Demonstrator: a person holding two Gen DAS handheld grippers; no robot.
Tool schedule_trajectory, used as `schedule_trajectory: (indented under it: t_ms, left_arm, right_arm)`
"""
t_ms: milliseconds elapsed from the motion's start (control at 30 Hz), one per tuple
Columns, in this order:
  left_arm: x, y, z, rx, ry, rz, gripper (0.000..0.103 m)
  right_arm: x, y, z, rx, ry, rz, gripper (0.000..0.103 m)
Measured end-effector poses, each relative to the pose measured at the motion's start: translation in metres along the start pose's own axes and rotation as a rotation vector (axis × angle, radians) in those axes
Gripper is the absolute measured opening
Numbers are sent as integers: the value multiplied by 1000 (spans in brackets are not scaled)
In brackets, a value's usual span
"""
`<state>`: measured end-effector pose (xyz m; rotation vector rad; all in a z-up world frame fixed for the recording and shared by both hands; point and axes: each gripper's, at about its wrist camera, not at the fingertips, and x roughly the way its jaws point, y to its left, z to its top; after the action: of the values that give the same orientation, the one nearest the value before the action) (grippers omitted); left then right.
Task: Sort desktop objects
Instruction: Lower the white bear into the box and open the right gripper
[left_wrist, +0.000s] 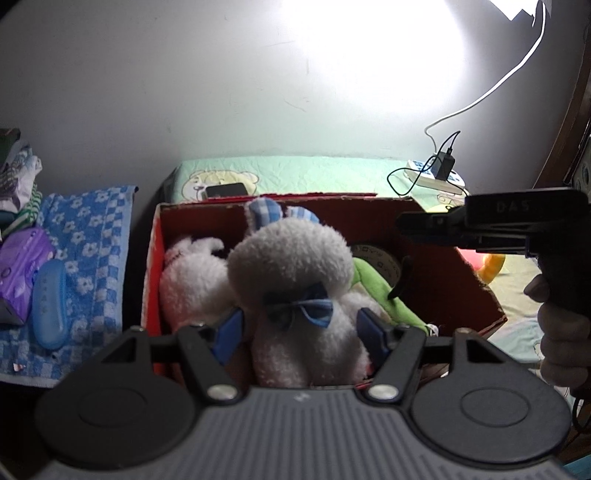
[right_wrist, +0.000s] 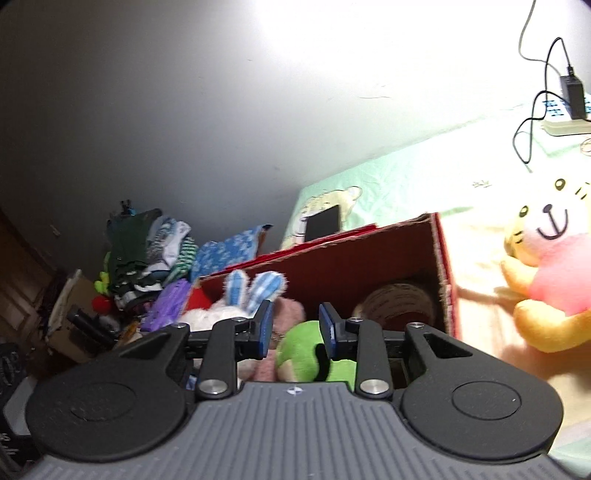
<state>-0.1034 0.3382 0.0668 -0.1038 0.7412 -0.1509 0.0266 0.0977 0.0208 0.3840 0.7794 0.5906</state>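
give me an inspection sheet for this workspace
surface: green quilted cover, cartoon print
job's things: white bunny at red box; green plush and a roll inside; yellow-pink plush outside
clutter: phone, blue case, clothes pile
grippers: left gripper pads on the bunny; right gripper narrowly apart, empty
cables: charger in power strip, leads trailing
surroundings: white wall, strong glare

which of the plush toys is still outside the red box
The yellow bear with the pink belly, sitting on the bedsheet to the right of the red box. The white bunny and green plush are inside it.
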Motion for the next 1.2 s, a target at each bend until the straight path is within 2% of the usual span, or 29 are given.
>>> schedule_trajectory:
  t_ms: [133, 300, 367, 467, 667, 833, 900, 1000, 1200]
  left_arm:
    - [-3, -4, 6, 7, -11, 3, 69]
    - [10, -9, 8, 30, 30, 80, 69]
    - [13, -9, 8, 27, 43, 100, 71]
    - [15, -10, 10, 21, 50, 116, 72]
    - [23, -10, 15, -1, 82, 132, 74]
    - [31, -11, 16, -15, 116, 148, 77]
    - [31, -12, 17, -14, 122, 155, 77]
    - [34, -14, 18, -10, 132, 163, 78]
    - [34, -16, 17, -8, 140, 180, 79]
  right_arm:
    - [14, -3, -2, 15, 69, -39, 31]
    - [34, 2, -11, 29, 155, -86, 31]
    - [39, -1, -15, 64, 189, -72, 32]
    - [38, -2, -14, 97, 196, -42, 33]
    - [35, -10, -17, 253, 209, 73, 35]
    - [33, -12, -18, 312, 205, 115, 37]
    - [32, -13, -18, 308, 203, 112, 37]
    - [32, -10, -17, 241, 187, 37, 37]
    - [33, -5, -15, 211, 187, 37, 37]
